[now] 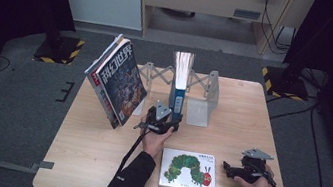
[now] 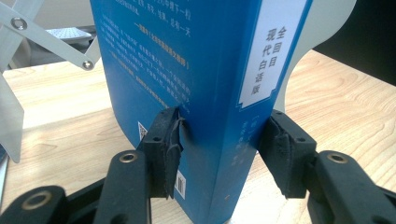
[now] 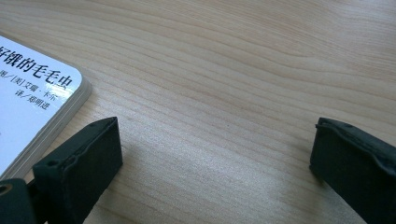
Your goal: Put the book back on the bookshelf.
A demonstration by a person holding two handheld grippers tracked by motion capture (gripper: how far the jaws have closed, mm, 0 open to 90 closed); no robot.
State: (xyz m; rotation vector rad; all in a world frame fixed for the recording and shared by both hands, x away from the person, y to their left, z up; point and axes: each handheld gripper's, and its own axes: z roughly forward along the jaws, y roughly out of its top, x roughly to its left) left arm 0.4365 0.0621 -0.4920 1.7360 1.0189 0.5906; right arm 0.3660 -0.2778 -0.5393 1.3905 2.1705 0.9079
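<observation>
At the middle of the wooden table point(image 1: 88, 162), the blue book point(image 1: 180, 83) stands upright on its lower edge inside the grey expanding book rack point(image 1: 204, 95), spine turned toward the person. The left gripper point(image 1: 163, 119) is at the foot of this book. In the left gripper view its two black jaws straddle the spine of the blue book point(image 2: 210, 93): the left pad point(image 2: 164, 144) presses against the cover, and the right pad point(image 2: 285, 149) sits at the spine's other edge, touching or all but touching it. No earlier frame is on hand, so the grip is judged as clamped on the book from that view alone. The person's left hand point(image 1: 156, 140) carries the tool from below, its cable trailing down the sleeve.

To the left, a large magazine point(image 1: 116, 81) leans tilted against the rack's left end. Nearer the person, a white caterpillar picture book point(image 1: 188, 170) lies flat on the table.

The right gripper point(image 1: 231, 169) rests low at the table's right side, just beside the picture book. In the right gripper view its jaws stand wide apart over bare wood, nothing between them, with the picture book's corner point(image 3: 37, 107) beside the left jaw.
</observation>
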